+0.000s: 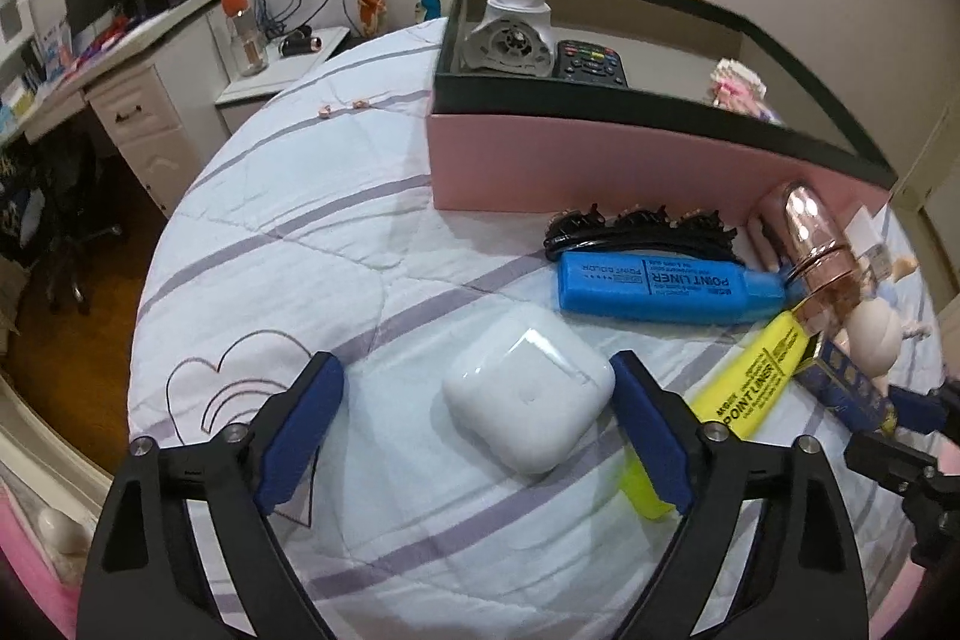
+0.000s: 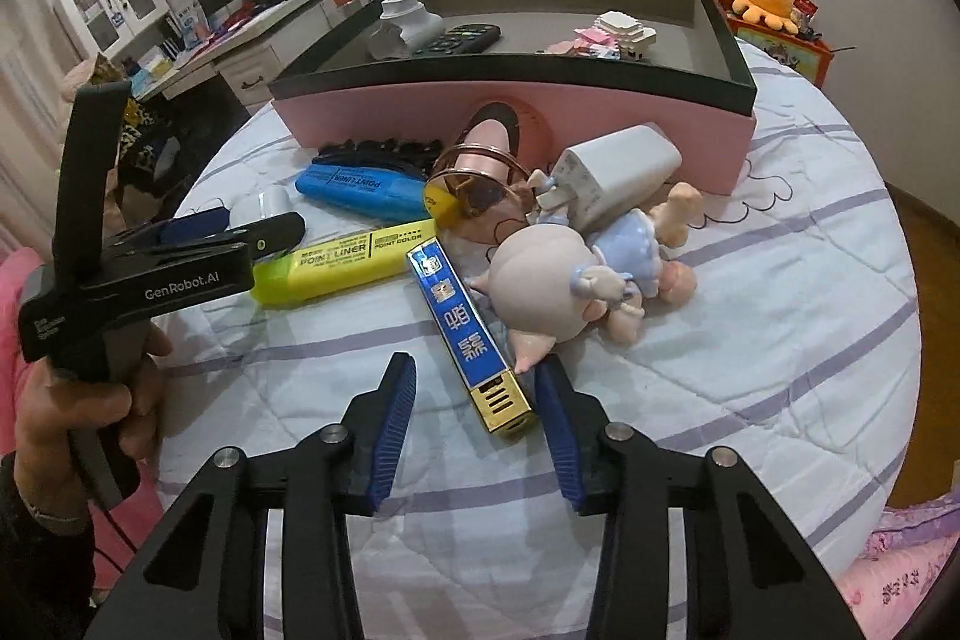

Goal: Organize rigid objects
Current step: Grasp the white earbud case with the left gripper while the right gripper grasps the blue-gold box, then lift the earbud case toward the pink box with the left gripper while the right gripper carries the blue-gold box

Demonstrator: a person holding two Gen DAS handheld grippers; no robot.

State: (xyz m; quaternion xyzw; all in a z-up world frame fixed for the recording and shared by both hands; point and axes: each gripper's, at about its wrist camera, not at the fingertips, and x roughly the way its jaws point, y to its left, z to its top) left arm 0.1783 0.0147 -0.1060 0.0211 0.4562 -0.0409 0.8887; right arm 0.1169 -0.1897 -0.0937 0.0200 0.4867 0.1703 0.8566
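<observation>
left gripper [image 1: 477, 415]: jaws wide, one on each side of the white earbud case [image 1: 529, 391]. the right pad looks right at the case's edge, the left pad has a clear gap, so no squeeze on it

right gripper [image 2: 474, 415]: jaws about half way, the gold end of the blue and gold lighter [image 2: 471, 334] sits between them. can't see either pad pressing on it

earbud case: flat on the bed [image 1: 288, 232], lid shut, just beside the yellow highlighter [image 1: 741, 391]

yellow highlighter: lying at an angle, its cap end tucked behind the left gripper's right finger

blue highlighter [image 1: 666, 289]: on the bed in front of the box, touching the black hair clip [image 1: 642, 235] behind it

pink box [image 2: 540, 109]: open top, dark rim, on the bed behind the pile. inside it a white plug adapter [image 1: 510, 31], a black remote [image 1: 591, 61] and a small block model [image 2: 621, 28]

rose gold gadget [image 2: 489, 172]: leaning against the box front

white charger [image 2: 612, 175]: resting on the doll [image 2: 576, 280], prongs toward the rose gold thing

doll: on its side, big head nearly touching the lighter

person's hand [image 2: 84, 388]: wrapped round the left gripper's handle
</observation>
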